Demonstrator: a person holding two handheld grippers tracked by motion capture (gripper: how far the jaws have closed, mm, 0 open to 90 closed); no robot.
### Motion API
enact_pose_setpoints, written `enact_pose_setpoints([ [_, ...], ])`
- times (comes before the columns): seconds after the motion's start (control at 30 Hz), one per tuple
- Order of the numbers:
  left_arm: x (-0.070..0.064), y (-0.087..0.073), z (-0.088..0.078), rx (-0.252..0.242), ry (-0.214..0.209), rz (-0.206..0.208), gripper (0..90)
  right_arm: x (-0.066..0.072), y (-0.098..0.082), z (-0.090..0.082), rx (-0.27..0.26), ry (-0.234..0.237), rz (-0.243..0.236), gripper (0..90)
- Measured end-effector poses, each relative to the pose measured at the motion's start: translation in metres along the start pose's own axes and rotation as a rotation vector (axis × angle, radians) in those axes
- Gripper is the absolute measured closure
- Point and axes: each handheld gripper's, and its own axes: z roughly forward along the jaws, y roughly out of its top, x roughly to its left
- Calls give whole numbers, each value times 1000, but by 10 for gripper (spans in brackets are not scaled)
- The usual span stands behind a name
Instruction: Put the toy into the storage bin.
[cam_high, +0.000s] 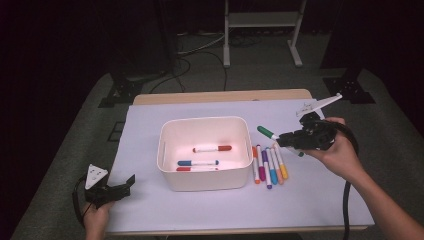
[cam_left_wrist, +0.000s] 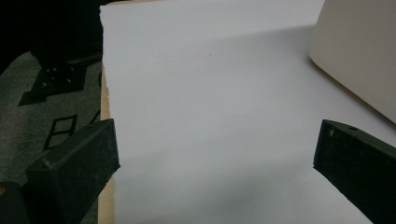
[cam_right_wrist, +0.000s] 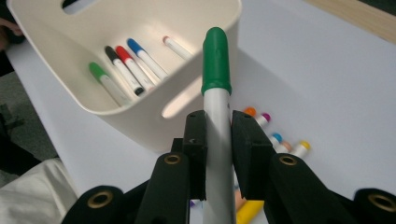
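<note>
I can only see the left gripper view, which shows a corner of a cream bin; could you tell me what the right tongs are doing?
Observer: The right tongs are shut on a green-capped marker, held off the table to the right of the bin.
Operator: Thank you. Is anything in the bin?
Observer: Yes, several markers lie on its floor, among them a blue-capped marker.
Operator: Are there other markers outside it?
Observer: A row of loose markers lies on the white sheet just right of the bin.
</note>
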Motion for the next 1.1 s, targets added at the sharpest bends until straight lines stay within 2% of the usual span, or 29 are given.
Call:
enact_pose_setpoints([
  [0.27,0,0,0,3,-2,4,0,24,29,2,3,31,-71,755],
  [0.33,0,0,1,4,-2,4,0,26,31,3,5,33,-77,755],
  [0.37,0,0,0,4,-2,3,0,35,39,6,9,47,-104,755],
  [0.73,1,0,0,4,-6,1,0,64,62,25,31,105,-187,755],
  [0.8,1,0,0,4,-7,-1,0,70,67,30,38,116,-191,755],
  [1.1,1,0,0,6,-10,-4,0,90,80,48,59,161,-258,755],
])
